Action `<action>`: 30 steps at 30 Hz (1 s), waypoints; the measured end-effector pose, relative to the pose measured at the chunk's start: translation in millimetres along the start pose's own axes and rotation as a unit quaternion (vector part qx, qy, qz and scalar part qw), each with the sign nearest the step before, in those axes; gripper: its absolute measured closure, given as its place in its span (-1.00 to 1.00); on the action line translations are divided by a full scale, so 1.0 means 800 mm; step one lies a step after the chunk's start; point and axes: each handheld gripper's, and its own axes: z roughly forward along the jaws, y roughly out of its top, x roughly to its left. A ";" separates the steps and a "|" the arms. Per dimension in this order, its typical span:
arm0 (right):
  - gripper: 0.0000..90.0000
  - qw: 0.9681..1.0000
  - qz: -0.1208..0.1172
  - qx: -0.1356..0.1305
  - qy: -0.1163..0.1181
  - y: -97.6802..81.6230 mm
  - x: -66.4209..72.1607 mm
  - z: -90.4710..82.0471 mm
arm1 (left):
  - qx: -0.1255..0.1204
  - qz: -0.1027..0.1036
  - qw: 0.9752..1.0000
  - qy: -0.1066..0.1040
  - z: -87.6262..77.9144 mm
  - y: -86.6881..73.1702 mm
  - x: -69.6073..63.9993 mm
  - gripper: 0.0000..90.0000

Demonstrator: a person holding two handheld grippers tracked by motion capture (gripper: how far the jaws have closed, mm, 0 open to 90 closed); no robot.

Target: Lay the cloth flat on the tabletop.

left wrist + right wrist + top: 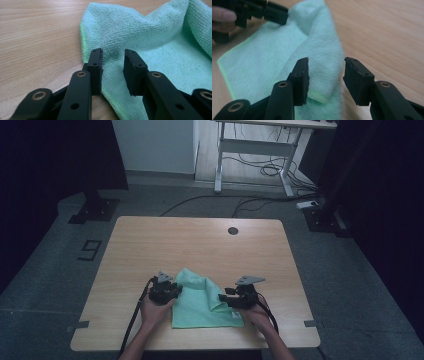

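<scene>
Green cloth (205, 300) lying rumpled on near half of wooden table (200, 240), one side folded over. Left gripper (113, 62) hovering over cloth's left edge, jaws spread, pinching nothing. Right gripper (325, 72) straddling raised fold, jaws standing apart, pads not pressing.

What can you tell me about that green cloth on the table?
The cloth is mint-green terry, soft and nubby, with a brighter green stitched hem. It lies rumpled on the near part of the wooden table, one side folded over into a ridge. The left gripper and the right gripper each straddle an edge, jaws open.
</scene>
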 end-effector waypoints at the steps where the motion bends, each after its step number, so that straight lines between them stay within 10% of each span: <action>1: 0.23 1.000 -0.004 0.007 0.000 0.000 0.003 0.004 | 0.000 0.001 1.000 0.000 0.000 0.000 0.000 0.52; 10: 0.88 0.999 -0.020 0.026 -0.025 0.004 0.009 0.015 | -0.005 -0.004 1.000 -0.005 -0.002 -0.003 0.003 0.53; 25: 0.92 0.993 -0.047 -0.048 -0.099 0.056 -0.002 -0.043 | -0.005 -0.005 1.000 -0.007 -0.004 -0.005 0.004 0.52; 30: 0.83 0.995 -0.058 -0.013 -0.082 0.049 -0.008 -0.022 | -0.005 -0.003 1.000 -0.008 -0.007 -0.007 0.005 0.51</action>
